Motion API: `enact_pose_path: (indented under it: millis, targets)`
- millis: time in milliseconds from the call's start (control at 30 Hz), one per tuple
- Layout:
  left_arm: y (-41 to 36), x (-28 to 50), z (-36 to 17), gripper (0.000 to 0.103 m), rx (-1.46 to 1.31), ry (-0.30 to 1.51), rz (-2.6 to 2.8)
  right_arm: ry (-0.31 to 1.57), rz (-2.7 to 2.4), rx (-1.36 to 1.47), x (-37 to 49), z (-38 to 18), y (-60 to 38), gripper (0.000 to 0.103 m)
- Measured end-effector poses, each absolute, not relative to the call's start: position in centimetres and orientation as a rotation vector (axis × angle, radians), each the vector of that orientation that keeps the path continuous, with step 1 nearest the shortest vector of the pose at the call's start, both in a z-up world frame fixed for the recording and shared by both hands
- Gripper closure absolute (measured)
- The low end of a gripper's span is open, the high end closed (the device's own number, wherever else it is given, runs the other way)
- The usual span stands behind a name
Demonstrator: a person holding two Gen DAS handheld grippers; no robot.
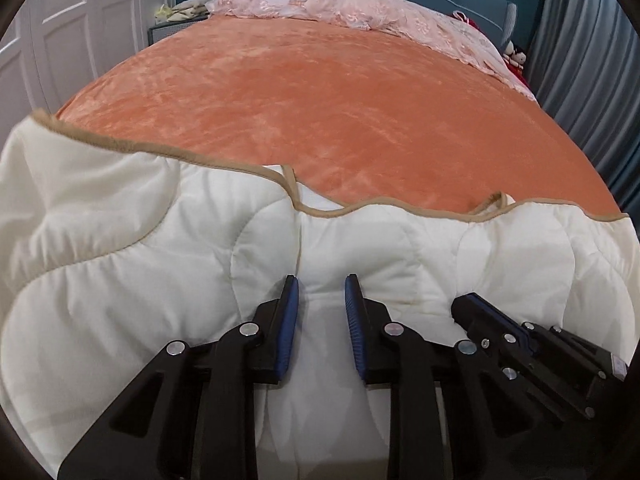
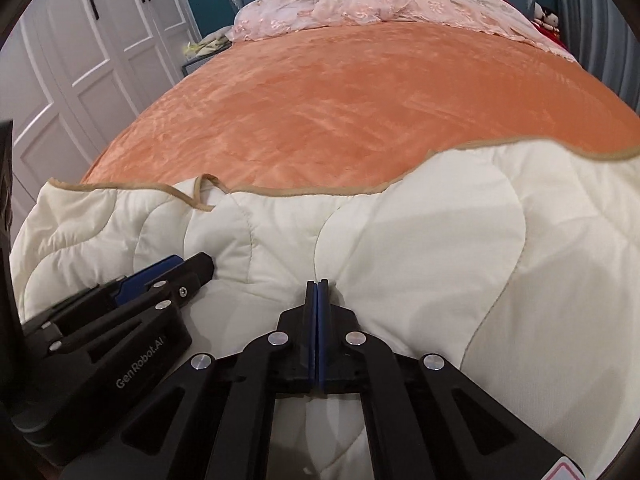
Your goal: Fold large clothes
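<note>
A cream quilted comforter (image 1: 120, 264) with tan piping lies bunched across the near end of the bed; it also shows in the right wrist view (image 2: 440, 240). My left gripper (image 1: 322, 280) is open, its blue pads resting on the comforter with a fold between them. My right gripper (image 2: 318, 284) has its pads pressed together, pinching a fold of the comforter. In the left wrist view the right gripper (image 1: 468, 304) lies just right of the left one. In the right wrist view the left gripper (image 2: 192, 266) lies to the left, on the comforter.
An orange plush blanket (image 1: 320, 112) covers the bed. A crumpled pink floral cover (image 1: 340, 4) lies at the headboard end. White wardrobe doors (image 2: 88, 52) stand on the left, a grey curtain (image 1: 592, 60) on the right. A nightstand (image 2: 192, 65) with clutter stands by the bed's far left.
</note>
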State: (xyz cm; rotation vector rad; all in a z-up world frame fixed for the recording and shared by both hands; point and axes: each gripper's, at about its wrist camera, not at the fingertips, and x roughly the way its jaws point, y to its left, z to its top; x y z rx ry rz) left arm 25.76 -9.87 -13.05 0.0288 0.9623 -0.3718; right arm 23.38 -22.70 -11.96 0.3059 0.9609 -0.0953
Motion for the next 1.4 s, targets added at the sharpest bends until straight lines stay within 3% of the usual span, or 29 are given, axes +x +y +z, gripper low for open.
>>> enact_pose_path:
  millis: [433, 567, 600, 700, 900, 1400]
  targets:
    - [-10.0, 26.2, -13.8, 0.079, 0.004, 0.924, -0.365, 0.907, -0.106, 0.329, 23.6, -12.6, -22.6, 0.103]
    - [-8.5, 24.6, -11.0, 0.079, -0.017, 0.95, -0.348, 0.872, -0.126, 0.333, 20.9, -8.6, -22.2, 0.101]
    - [-7.2, 23.3, -9.8, 0.078, -0.052, 0.945, -0.337, 0.843, -0.103, 0.353, 19.3, -7.4, -21.9, 0.096]
    - [-4.0, 19.3, -7.9, 0.071, -0.128, 0.925, -0.334, 0.814, -0.064, 0.319, 14.9, -5.6, -20.4, 0.096]
    - [-2.2, 13.7, -9.2, 0.071, -0.089, 0.931, -0.299, 0.896, -0.052, 0.288, 11.1, -8.5, -17.5, 0.095]
    - [-3.1, 13.9, -11.3, 0.071, -0.016, 0.941, -0.286, 0.945, -0.089, 0.25, 11.5, -10.3, -17.1, 0.095]
